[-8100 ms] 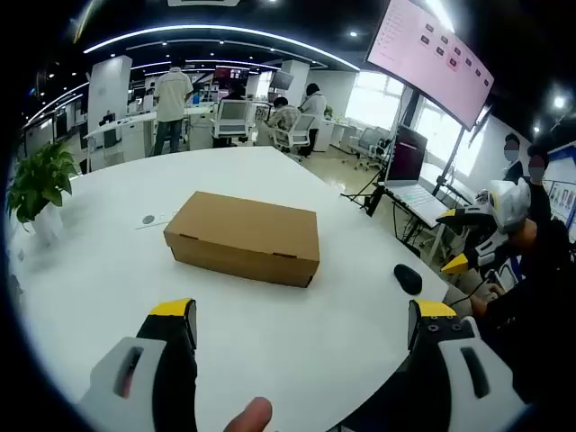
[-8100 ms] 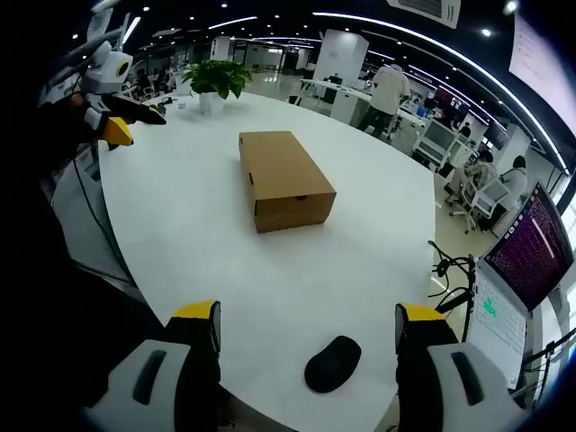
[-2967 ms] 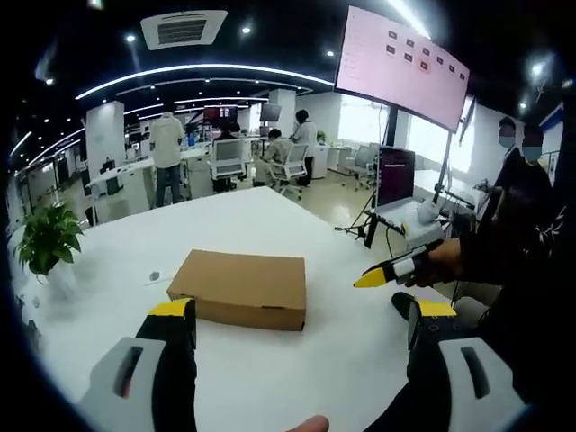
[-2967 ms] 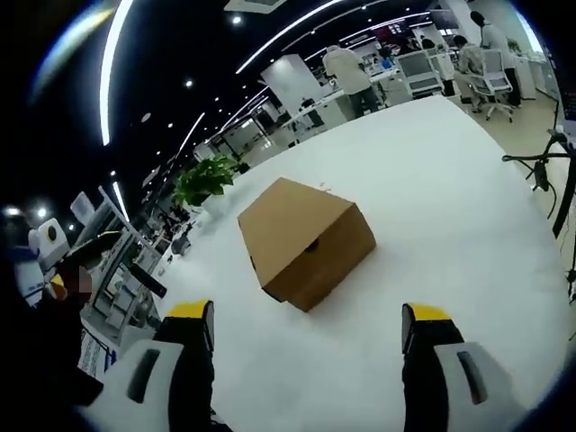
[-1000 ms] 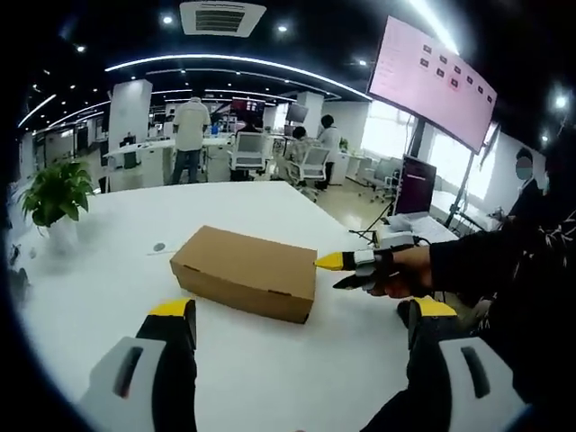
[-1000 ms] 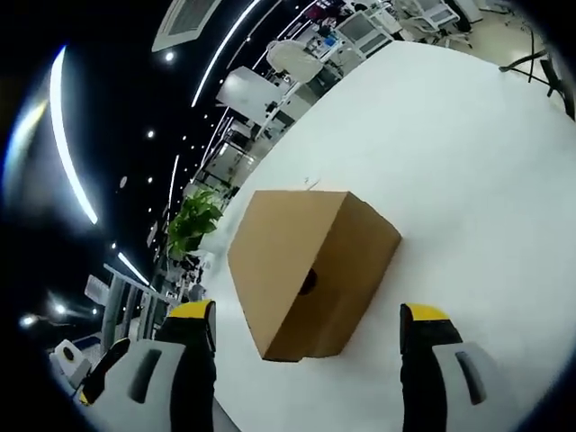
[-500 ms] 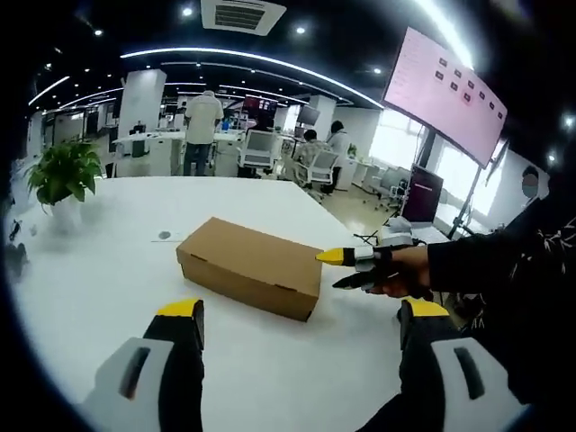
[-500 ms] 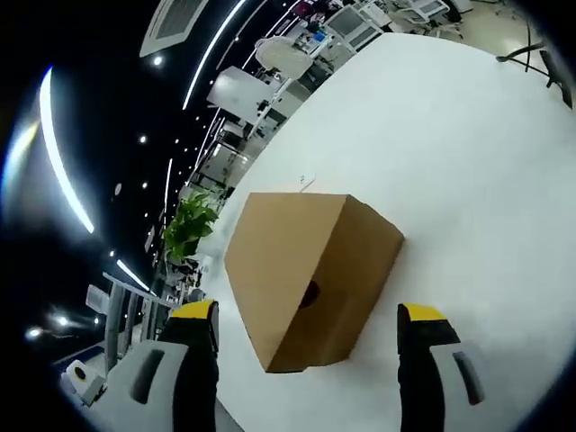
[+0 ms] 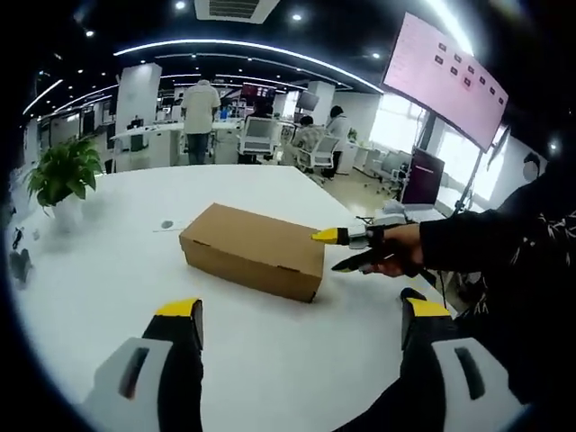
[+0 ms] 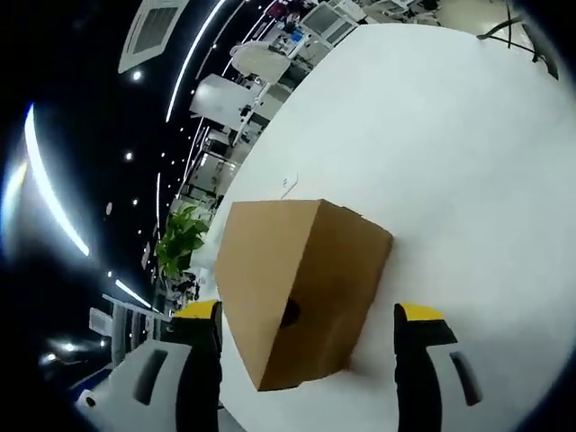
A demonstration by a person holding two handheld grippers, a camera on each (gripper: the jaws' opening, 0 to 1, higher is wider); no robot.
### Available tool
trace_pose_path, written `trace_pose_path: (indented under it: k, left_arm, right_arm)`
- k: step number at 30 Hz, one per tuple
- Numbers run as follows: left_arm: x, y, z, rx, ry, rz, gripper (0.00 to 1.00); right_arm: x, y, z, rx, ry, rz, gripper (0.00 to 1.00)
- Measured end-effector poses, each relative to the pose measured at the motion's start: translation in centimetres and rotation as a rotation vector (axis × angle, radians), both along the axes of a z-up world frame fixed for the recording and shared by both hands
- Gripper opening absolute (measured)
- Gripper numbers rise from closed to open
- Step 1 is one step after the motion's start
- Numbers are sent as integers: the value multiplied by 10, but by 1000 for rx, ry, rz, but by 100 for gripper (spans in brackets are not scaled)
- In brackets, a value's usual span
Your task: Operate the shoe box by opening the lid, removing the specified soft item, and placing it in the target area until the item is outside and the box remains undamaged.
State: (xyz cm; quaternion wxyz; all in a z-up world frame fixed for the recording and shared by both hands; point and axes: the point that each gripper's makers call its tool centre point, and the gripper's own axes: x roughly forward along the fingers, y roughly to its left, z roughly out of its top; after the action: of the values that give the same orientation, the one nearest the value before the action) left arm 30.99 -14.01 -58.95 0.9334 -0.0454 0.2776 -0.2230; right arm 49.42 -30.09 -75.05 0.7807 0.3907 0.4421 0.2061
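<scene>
Shoe box (image 9: 255,249) lid closed; right tongs (image 9: 335,250) spread, beside end.

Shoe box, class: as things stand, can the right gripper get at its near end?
Probably yes. The right gripper is open, the shoe box end faces it between the jaws, and nothing lies between on the table.

White table (image 9: 108,261) carries closed shoe box (image 9: 255,248); potted plant (image 9: 61,177)
</scene>
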Motion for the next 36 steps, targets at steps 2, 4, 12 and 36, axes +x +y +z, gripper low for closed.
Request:
trace_pose_path:
  k: [2, 4, 12, 36]
  left_arm:
    - [-1, -1, 2, -7, -5, 4, 92]
    - [-2, -1, 4, -10, -15, 8, 94]
    - [-8, 3, 4, -15, -12, 23, 94]
    - [-20, 17, 2, -3, -1, 32, 89]
  right_arm:
    - [1, 3, 1, 24, 17, -17, 76]
    - [-1, 5, 0, 27, 28, -18, 76]
    - [-1, 8, -13, 34, 86, -34, 74]
    - [3, 22, -22, 61, 115, -47, 58]
